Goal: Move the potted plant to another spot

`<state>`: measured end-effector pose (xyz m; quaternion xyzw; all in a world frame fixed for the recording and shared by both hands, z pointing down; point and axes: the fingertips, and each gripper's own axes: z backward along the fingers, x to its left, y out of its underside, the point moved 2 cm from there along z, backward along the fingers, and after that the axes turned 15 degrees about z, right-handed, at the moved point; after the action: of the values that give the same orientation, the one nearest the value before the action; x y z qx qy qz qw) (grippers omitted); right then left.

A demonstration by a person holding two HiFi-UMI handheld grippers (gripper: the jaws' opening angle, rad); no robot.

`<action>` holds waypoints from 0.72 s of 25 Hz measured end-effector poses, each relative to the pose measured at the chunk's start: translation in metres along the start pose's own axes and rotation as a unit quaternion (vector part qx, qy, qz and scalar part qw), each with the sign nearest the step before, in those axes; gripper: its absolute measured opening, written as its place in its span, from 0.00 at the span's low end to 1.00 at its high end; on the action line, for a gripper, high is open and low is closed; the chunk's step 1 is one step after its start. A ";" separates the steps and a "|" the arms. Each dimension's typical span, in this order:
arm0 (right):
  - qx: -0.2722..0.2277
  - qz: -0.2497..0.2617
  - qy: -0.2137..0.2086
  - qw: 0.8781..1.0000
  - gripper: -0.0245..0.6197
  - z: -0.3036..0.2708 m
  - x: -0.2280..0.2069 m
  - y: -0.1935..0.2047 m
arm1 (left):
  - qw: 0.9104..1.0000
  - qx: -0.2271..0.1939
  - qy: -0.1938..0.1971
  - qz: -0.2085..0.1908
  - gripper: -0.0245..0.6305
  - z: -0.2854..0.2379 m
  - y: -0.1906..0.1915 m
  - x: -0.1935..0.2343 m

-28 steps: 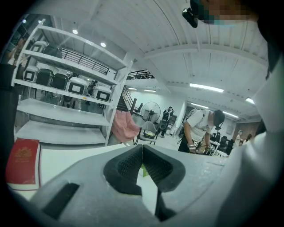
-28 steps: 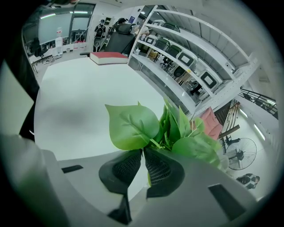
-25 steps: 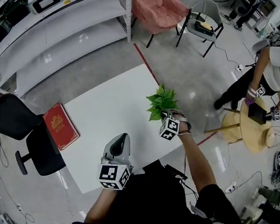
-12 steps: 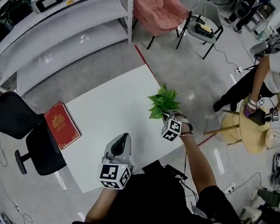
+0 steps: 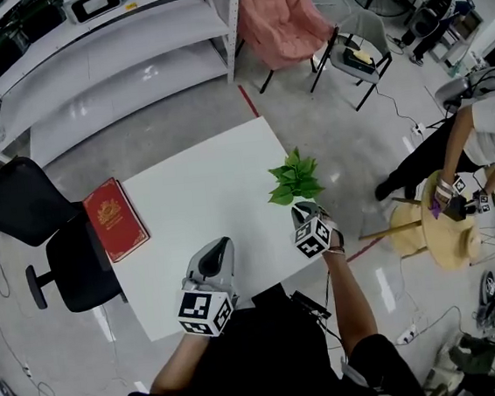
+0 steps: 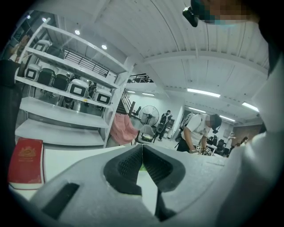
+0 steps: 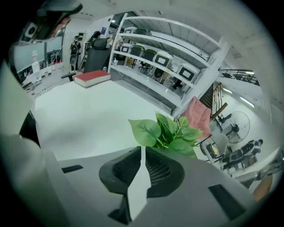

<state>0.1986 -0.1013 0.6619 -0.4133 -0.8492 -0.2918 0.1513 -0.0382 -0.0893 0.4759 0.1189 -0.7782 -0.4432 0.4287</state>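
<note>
risks first. my right gripper (image 7: 142, 153) has its jaws drawn narrow, only a thin slit left at the tips, and the potted plant (image 7: 166, 133) rises directly beyond them. the pot is hidden under the jaw body, so i judge it is pinched on a thin part, likely the rim or the stems, not around the body. a hold like that could let the pot swing or tip if i turn the wrist fast, and a slip would drop it.

in the head view the plant (image 5: 294, 179) sits at the right edge of the white table (image 5: 195, 198), just ahead of the gripper (image 5: 302, 212) – so a drop here may land on the floor instead of the tabletop. the hidden pot is also a problem at set-down: i can't see its base, so i could let go with it tilted.

my left gripper (image 6: 142, 148) is closed tip to tip with nothing between the pads, resting low near the front of the table (image 5: 217, 244), well apart from the plant.

materials – the leaves are broad, bright green, smooth and veined, bunched in a loose tuft that will flex, not carry load. the jaw pads are dark with a fine ribbed grid, set in pale grey moulded shells. the tabletop is flat, matte white and looks slick. a red hardcover book (image 5: 114, 220) lies at its left edge.
</note>
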 end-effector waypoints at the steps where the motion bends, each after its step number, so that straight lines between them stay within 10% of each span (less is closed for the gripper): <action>1: -0.002 -0.020 0.006 1.000 0.06 0.005 0.003 -0.002 | 1.000 -0.001 0.001 0.000 0.07 0.005 0.000 0.002; 5: -0.027 -0.151 0.013 0.988 0.06 0.027 0.015 -0.010 | 1.000 -0.007 0.006 0.001 0.07 0.027 -0.002 0.009; 10: -0.071 -0.321 0.039 0.944 0.06 0.063 0.035 -0.017 | 1.000 -0.010 0.025 -0.003 0.07 0.056 0.003 0.012; 18: -0.090 -0.375 0.098 0.918 0.06 0.132 0.064 -0.040 | 0.998 0.017 0.057 -0.002 0.07 0.084 0.027 0.007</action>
<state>0.1254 0.0003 0.5755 -0.0460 -0.8930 -0.4412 0.0757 -0.1023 -0.0283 0.4807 0.1530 -0.7596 -0.4233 0.4695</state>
